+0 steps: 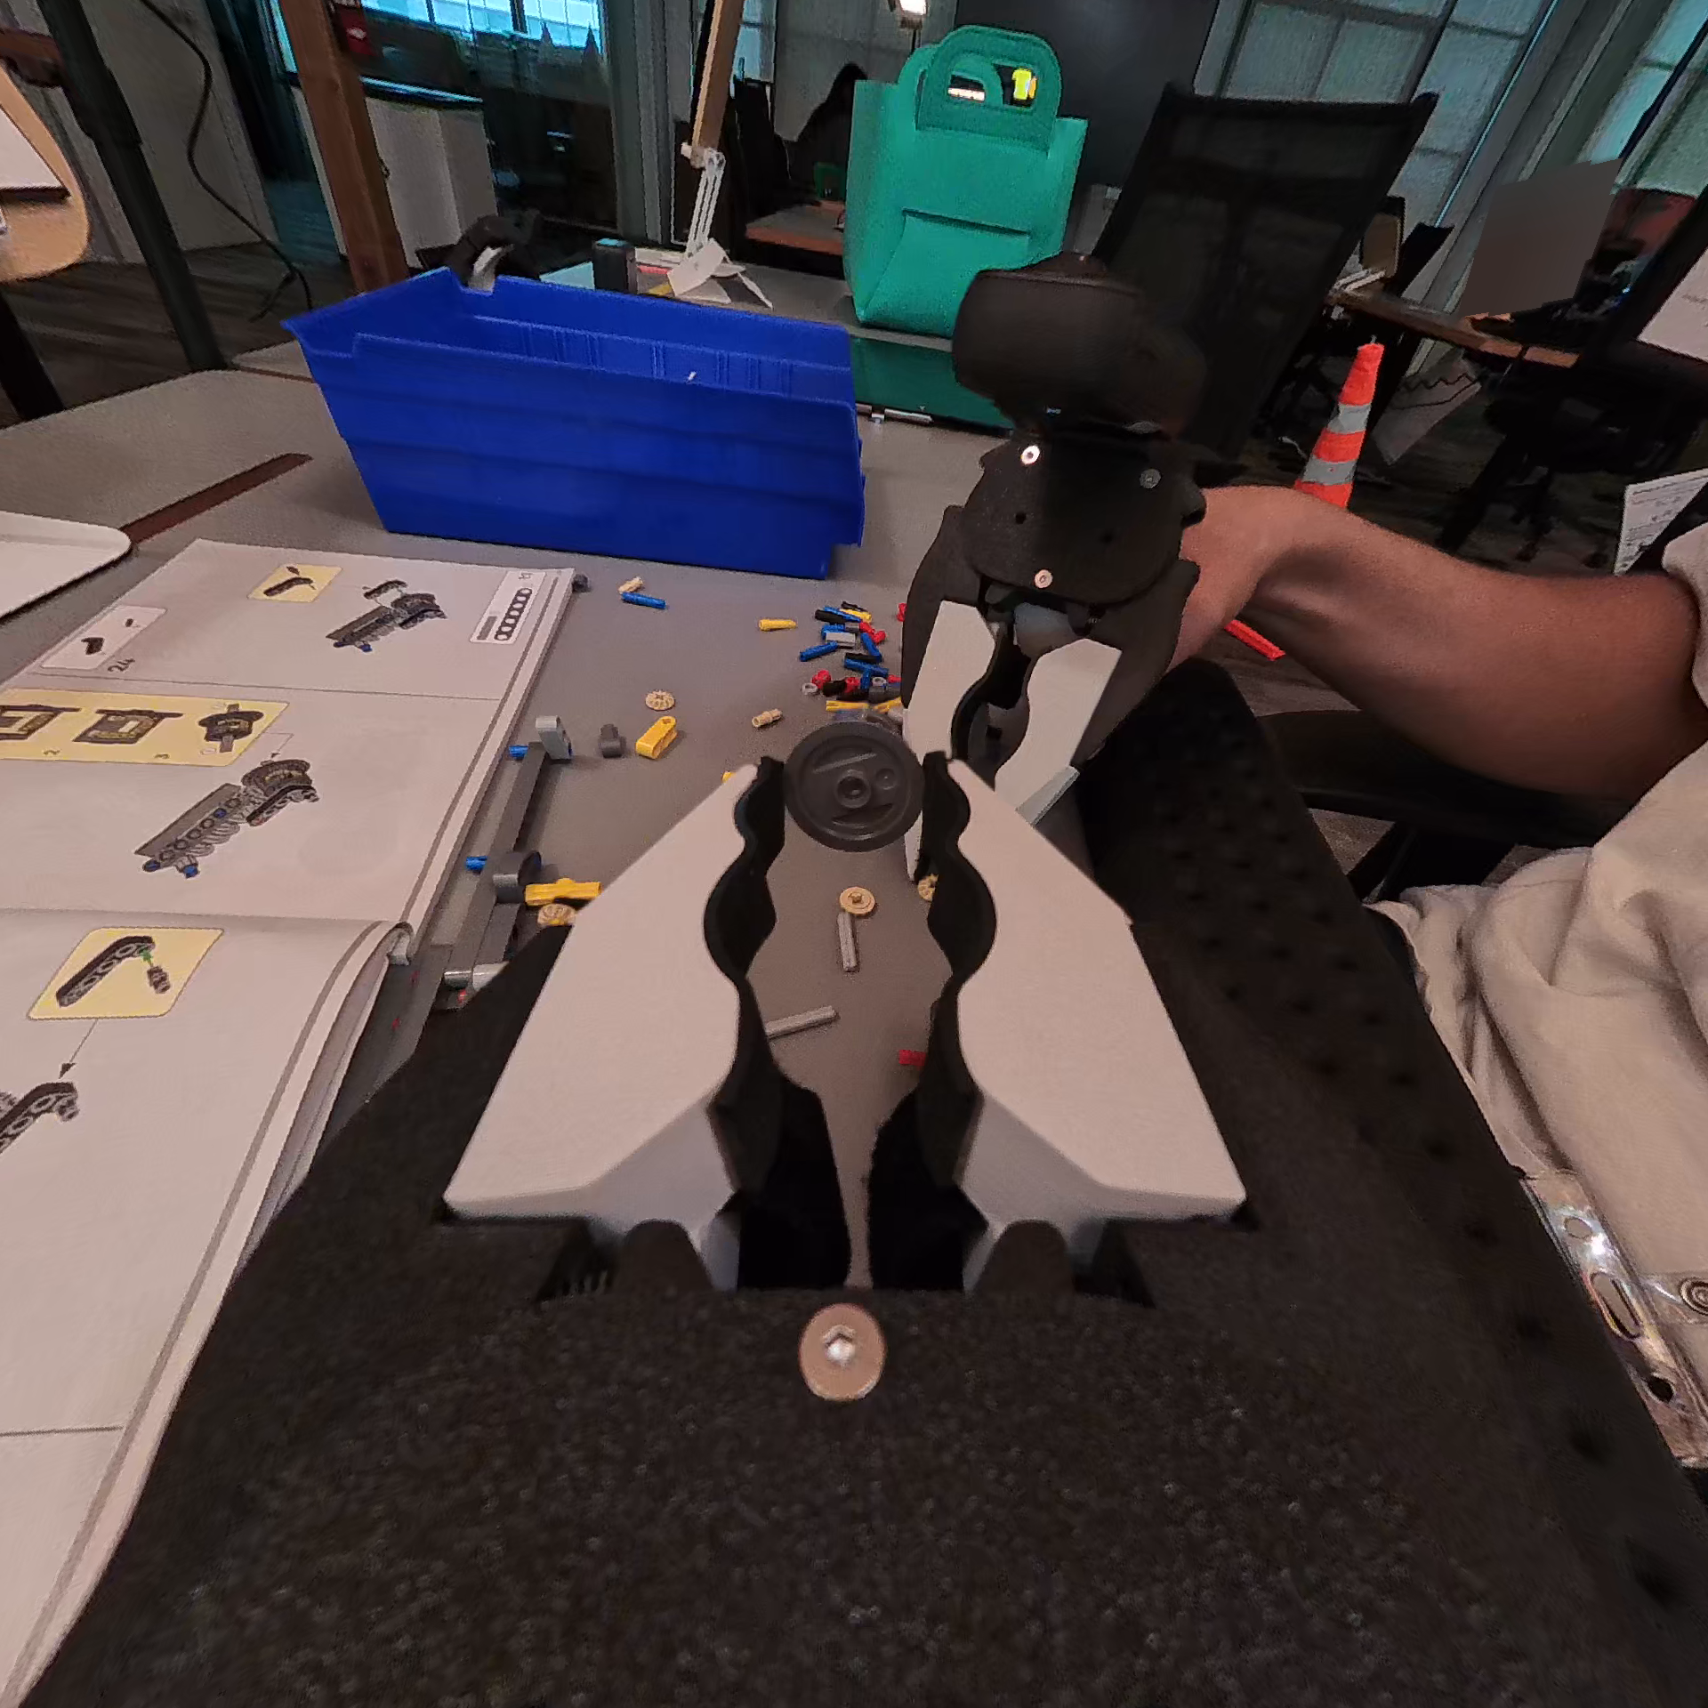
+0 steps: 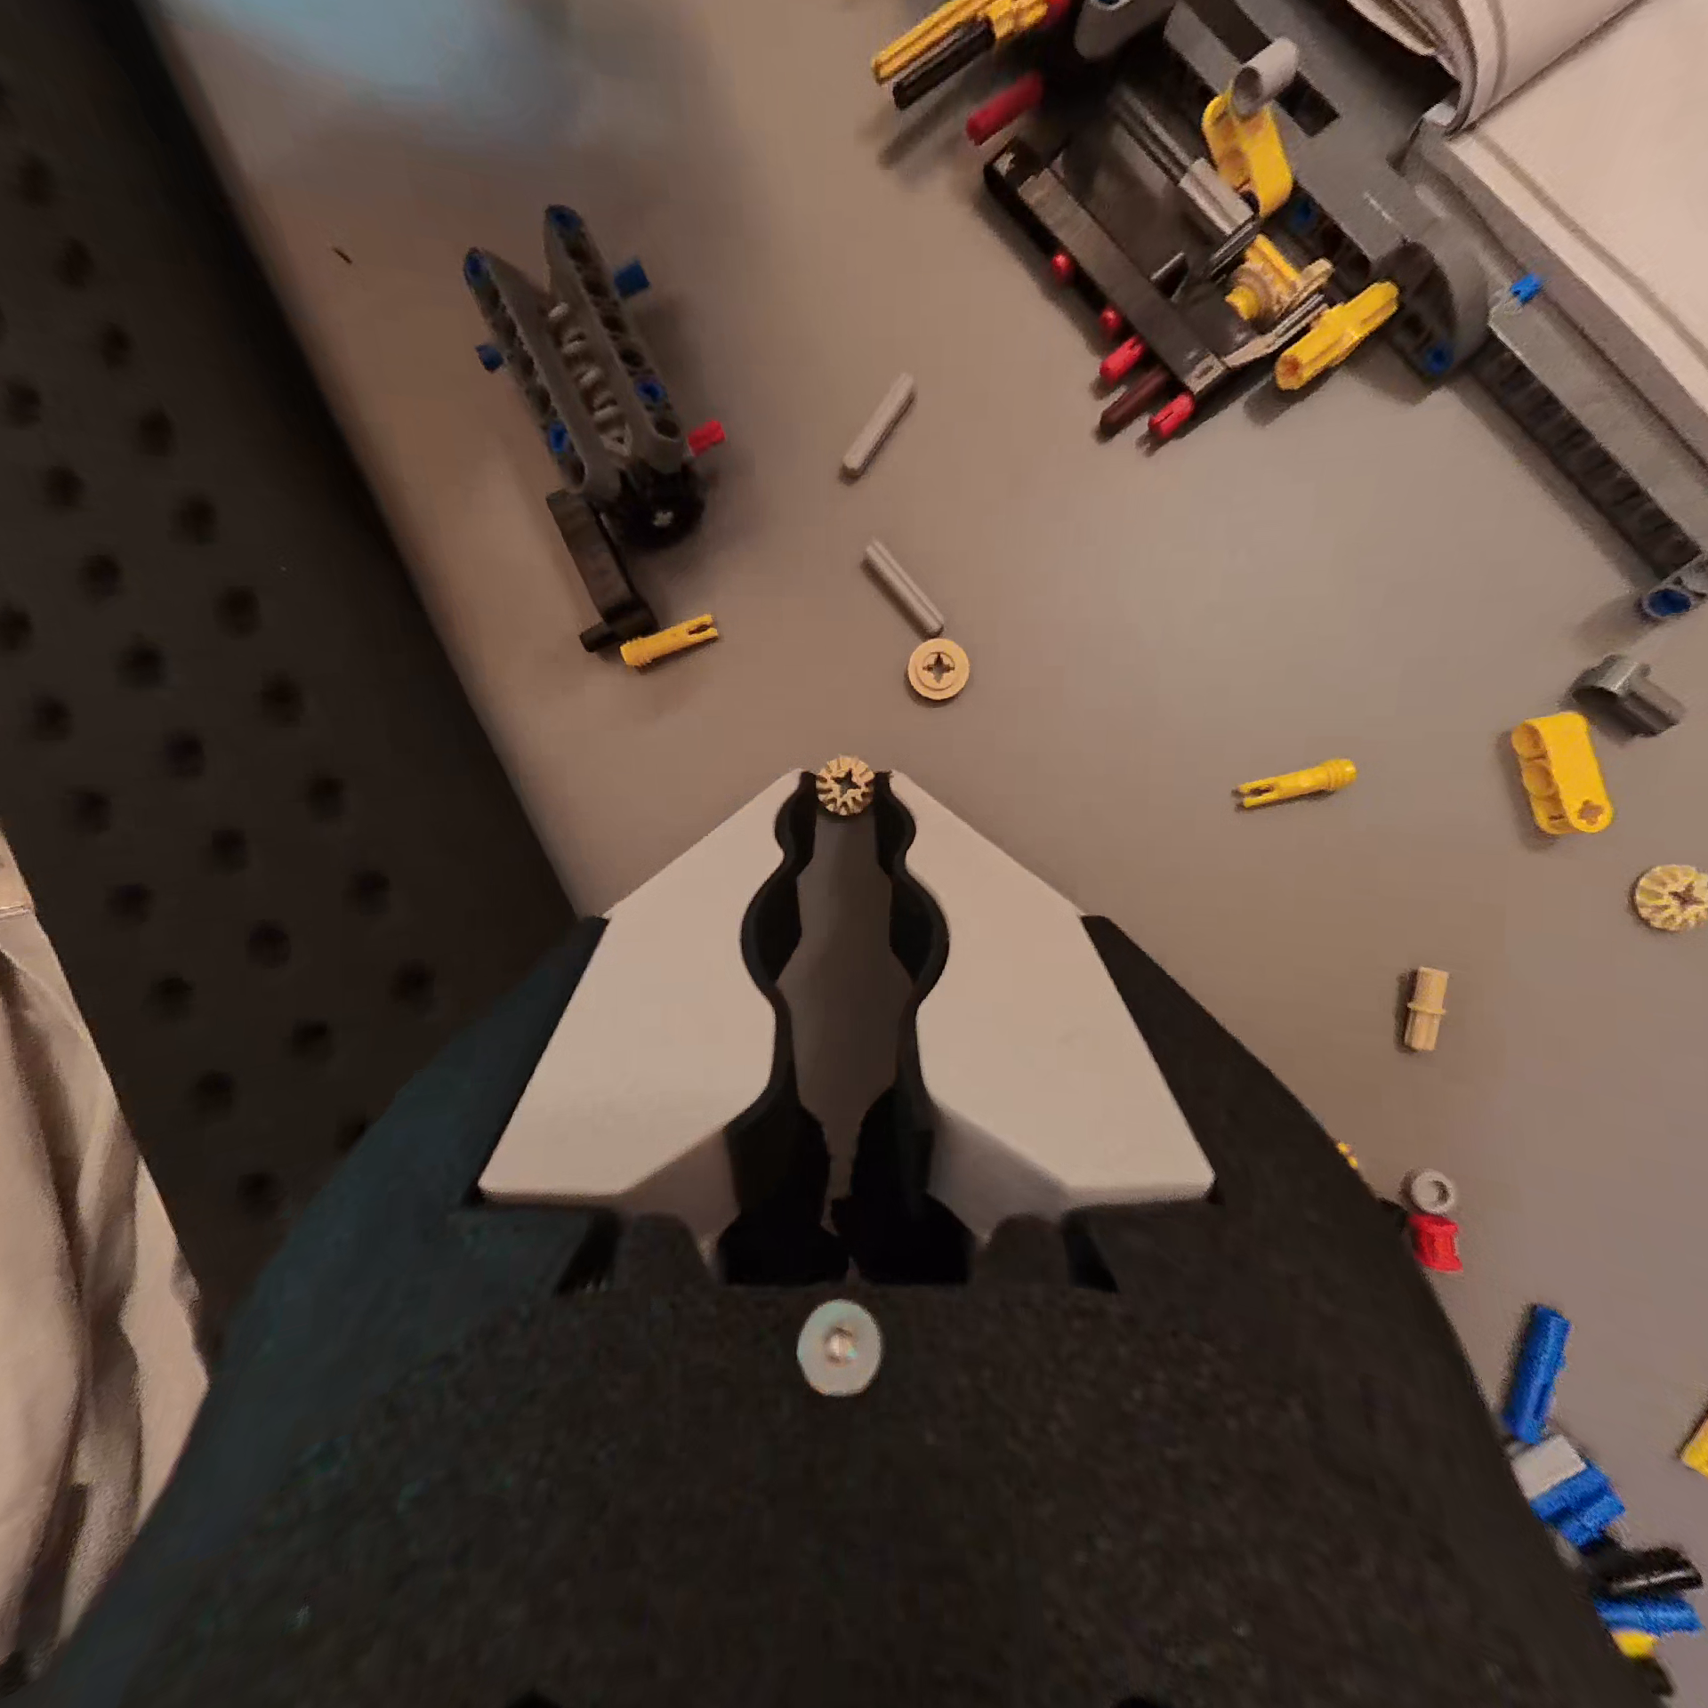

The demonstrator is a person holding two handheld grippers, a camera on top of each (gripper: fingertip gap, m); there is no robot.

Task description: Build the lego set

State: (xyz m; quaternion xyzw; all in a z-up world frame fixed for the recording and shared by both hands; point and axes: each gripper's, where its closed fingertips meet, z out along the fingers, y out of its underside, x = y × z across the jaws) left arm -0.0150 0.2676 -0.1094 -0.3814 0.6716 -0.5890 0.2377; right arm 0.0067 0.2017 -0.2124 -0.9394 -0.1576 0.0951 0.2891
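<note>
While the left gripper [image 1: 852, 772] pinches a dark grey round disc piece [image 1: 852, 786] between its fingertips at the centre of the left wrist view, the right gripper [image 2: 844, 774] pinches a small tan bevel gear [image 2: 844, 786] at the very ends of its fingers, above the grey bench [image 2: 1109, 601]. Neither piece rests on the bench.

Both parts appear to be hard, light plastic. The gear is tiny and toothed; grip across its rim gives little contact area, so it is likely to twist or pop out under side load. Hold it square across opposite teeth, with the cross-shaped axle hole left clear.

A partly built grey beam sub-assembly [image 2: 591, 388] lies in the upper left of the right wrist view. A larger grey and yellow assembly [image 2: 1229, 240] lies in the upper right, beside the open instruction booklet [image 1: 231, 739]. Loose grey axles [image 2: 901, 587] and a tan round bush [image 2: 939, 669] lie just beyond the gear.
</note>
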